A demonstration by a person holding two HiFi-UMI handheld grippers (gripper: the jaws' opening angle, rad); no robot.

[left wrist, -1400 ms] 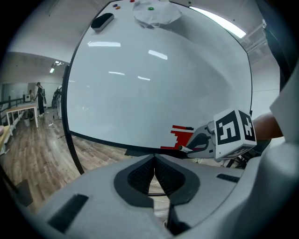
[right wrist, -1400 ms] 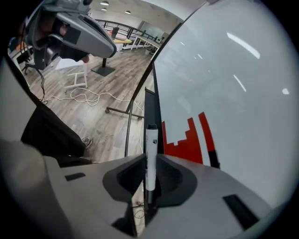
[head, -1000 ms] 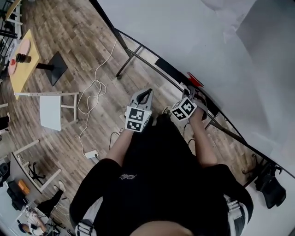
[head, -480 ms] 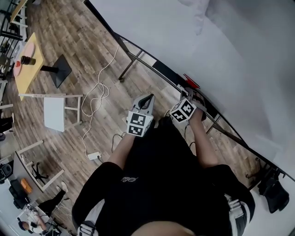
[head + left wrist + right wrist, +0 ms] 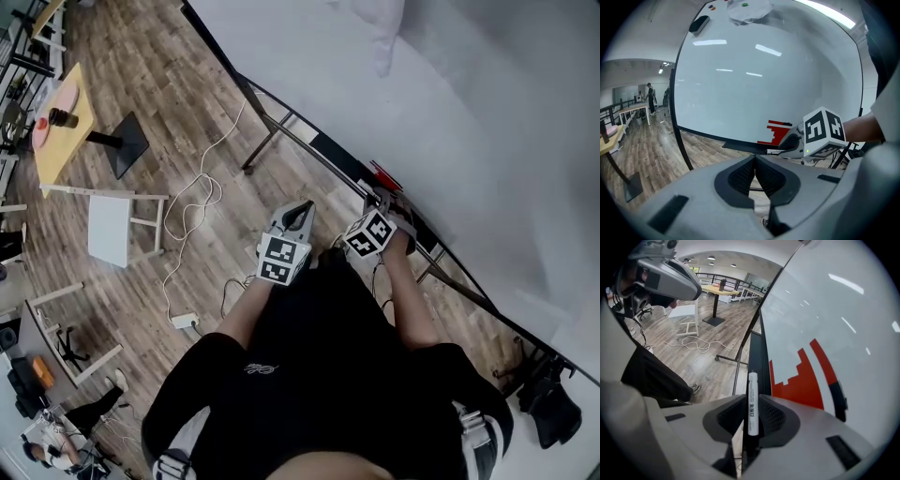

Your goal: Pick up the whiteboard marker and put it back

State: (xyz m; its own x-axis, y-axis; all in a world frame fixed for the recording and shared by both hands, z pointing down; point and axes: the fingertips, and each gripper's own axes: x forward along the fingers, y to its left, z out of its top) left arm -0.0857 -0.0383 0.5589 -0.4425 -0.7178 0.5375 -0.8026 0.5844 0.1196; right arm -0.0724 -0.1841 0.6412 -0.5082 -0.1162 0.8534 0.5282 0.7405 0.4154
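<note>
Pickup done: right tool (image 5: 751,400) clamped on whiteboard marker (image 5: 752,383), above whiteboard tray (image 5: 756,350). Remaining: placement, release. Left tool (image 5: 754,159) jaws together, empty.

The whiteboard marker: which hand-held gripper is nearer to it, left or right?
Right. The right hand-held gripper is closed on the whiteboard marker. The left hand-held gripper is apart from it, off to its left, jaws together and empty.
</note>
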